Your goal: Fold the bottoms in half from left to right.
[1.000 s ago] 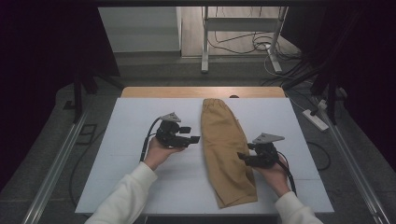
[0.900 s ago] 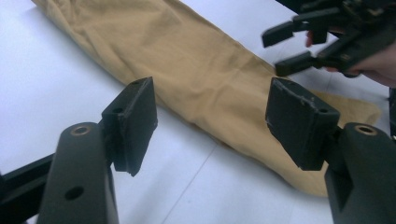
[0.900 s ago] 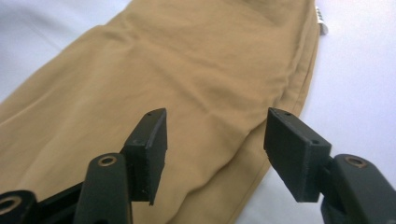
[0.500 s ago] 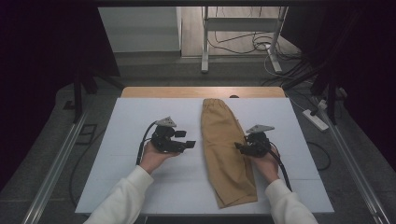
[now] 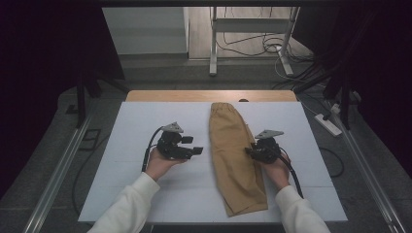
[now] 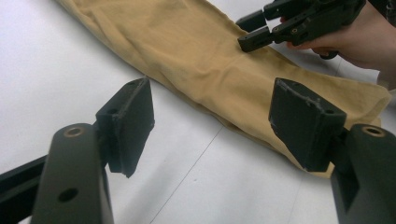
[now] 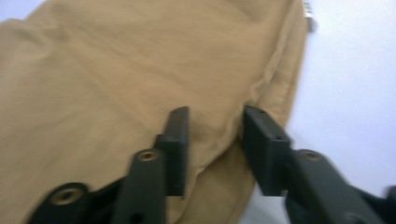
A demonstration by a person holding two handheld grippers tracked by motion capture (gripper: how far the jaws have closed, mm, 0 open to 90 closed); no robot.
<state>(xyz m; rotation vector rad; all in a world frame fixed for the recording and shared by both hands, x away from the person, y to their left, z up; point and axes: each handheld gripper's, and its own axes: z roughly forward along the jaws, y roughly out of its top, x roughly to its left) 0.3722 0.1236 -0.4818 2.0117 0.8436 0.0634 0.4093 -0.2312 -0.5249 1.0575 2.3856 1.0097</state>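
Tan trousers [image 5: 235,155], folded lengthwise, lie flat down the middle of the white table [image 5: 145,121]. My left gripper [image 5: 198,151] is held just left of them, open, its jaws pointing at the cloth and apart from it. In the left gripper view its jaws [image 6: 212,121] stand wide over bare table, with the trousers [image 6: 187,51] beyond them. My right gripper [image 5: 248,151] sits at the trousers' right edge. Its jaws [image 7: 215,126] have just been closing; a raised fold of the trousers [image 7: 93,84] lies between them, with a gap still showing. The left gripper view also shows the right gripper [image 6: 254,31].
The table's wooden far edge [image 5: 209,95] lies beyond the waistband. Metal frame rails [image 5: 58,170] run along both sides. On the floor to the right lies a power strip [image 5: 329,124] with cables. Bare white tabletop spreads left of the left hand.
My right gripper moved up and in to the trousers' right edge, and its jaws narrowed around the cloth. The left gripper has hardly moved.
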